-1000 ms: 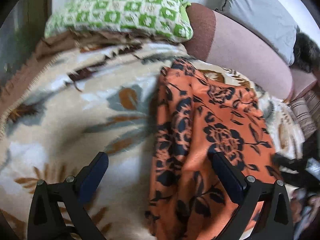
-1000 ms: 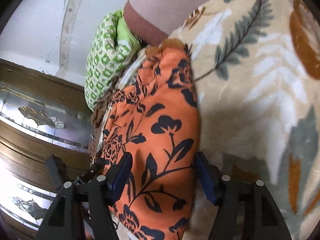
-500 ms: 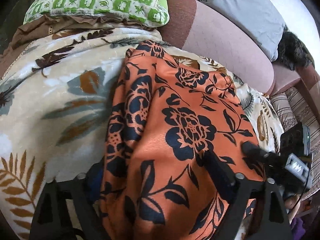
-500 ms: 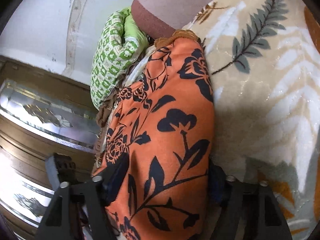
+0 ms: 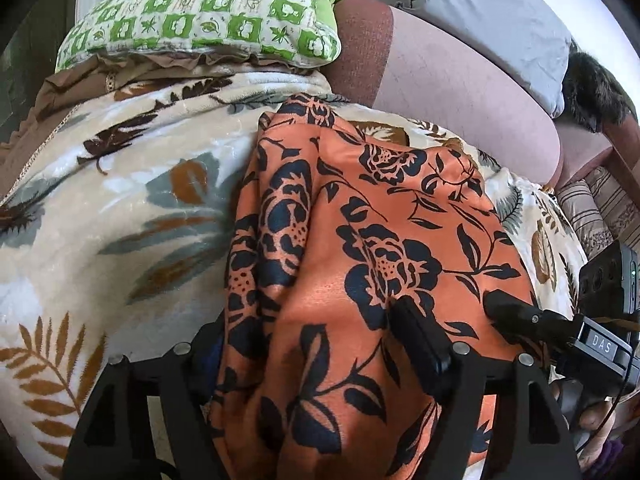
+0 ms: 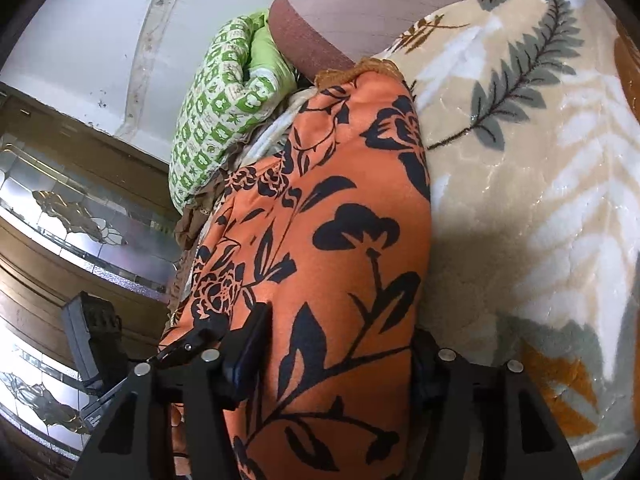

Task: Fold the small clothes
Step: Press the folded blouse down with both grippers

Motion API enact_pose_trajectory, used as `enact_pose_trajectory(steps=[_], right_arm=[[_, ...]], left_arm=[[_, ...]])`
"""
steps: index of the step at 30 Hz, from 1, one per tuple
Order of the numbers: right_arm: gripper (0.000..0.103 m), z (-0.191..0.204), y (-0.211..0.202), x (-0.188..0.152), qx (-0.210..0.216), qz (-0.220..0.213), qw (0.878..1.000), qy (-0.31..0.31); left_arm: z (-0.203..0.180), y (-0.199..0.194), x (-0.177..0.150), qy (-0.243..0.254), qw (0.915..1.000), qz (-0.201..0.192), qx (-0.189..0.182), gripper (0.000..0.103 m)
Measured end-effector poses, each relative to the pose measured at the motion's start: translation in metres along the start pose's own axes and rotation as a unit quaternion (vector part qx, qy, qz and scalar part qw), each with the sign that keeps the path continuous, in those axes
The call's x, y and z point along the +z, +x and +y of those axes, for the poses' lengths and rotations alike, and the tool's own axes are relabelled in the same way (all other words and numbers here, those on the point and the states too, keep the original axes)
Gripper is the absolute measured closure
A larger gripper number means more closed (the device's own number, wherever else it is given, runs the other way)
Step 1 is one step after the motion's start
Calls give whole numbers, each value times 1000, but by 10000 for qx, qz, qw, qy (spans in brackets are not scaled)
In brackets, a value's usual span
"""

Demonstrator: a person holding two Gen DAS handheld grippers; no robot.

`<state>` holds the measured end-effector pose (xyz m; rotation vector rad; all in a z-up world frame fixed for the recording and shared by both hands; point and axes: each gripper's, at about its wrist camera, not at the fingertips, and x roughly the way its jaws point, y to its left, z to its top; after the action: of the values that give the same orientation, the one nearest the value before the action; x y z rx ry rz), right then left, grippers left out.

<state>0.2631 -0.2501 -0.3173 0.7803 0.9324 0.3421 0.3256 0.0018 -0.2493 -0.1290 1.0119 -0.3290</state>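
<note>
An orange garment with black flowers (image 5: 400, 216) lies folded lengthwise on a cream leaf-print blanket (image 5: 120, 208). My left gripper (image 5: 308, 320) is at its near end with the jaws closing. Its left finger is tucked under the draped cloth edge, and its right finger (image 5: 420, 340) presses on top, with bunched fabric filling the gap. My right gripper (image 6: 340, 324) holds the same end of the garment (image 6: 344, 208) from the other side. Cloth spans between its fingers (image 6: 248, 344) and the jaws are opening slightly. Its black finger (image 5: 516, 314) also shows in the left wrist view.
A green checked pillow (image 5: 208, 12) and a pink-brown sofa back (image 5: 460, 80) stand beyond the garment. A grey cushion (image 5: 492, 12) and a dark furry thing (image 5: 596, 88) are further right. A wooden cabinet with glass panels (image 6: 60, 208) stands beside the sofa.
My left gripper slid from bare blanket onto the garment's near end, and its jaws narrowed around the cloth. The right gripper stayed in place with cloth between its fingers.
</note>
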Motion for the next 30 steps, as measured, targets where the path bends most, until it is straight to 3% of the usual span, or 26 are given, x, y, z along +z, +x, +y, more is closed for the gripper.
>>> enact_pose_trajectory(steps=[3, 5, 7, 21, 25, 27, 29, 30], right_arm=[[41, 3, 0, 0, -51, -53, 9999, -115], [42, 7, 0, -1, -107, -86, 9997, -222], [43, 9, -1, -1, -115, -115, 9996, -252], [44, 5, 1, -1, -77, -98, 9997, -197], [44, 4, 1, -2, -63, -85, 9998, -156], [44, 3, 1, -2, -62, -73, 9998, -148], [44, 3, 2, -2, -60, -69, 9999, -125], [44, 3, 2, -2, -57, -67, 9999, -119]], left_arm=[[-6, -4, 0, 177, 9997, -115, 131, 37], [-13, -9, 1, 376, 9988, -236, 226, 52], [-17, -12, 3, 500, 9978, -313, 301, 55], [-19, -12, 2, 587, 9970, -306, 405, 56], [-18, -9, 1, 560, 9969, -256, 485, 48], [-17, -7, 1, 597, 9964, -222, 562, 39], [-17, -3, -1, 625, 9951, -189, 747, 19], [-15, -2, -1, 611, 9950, -181, 768, 19]])
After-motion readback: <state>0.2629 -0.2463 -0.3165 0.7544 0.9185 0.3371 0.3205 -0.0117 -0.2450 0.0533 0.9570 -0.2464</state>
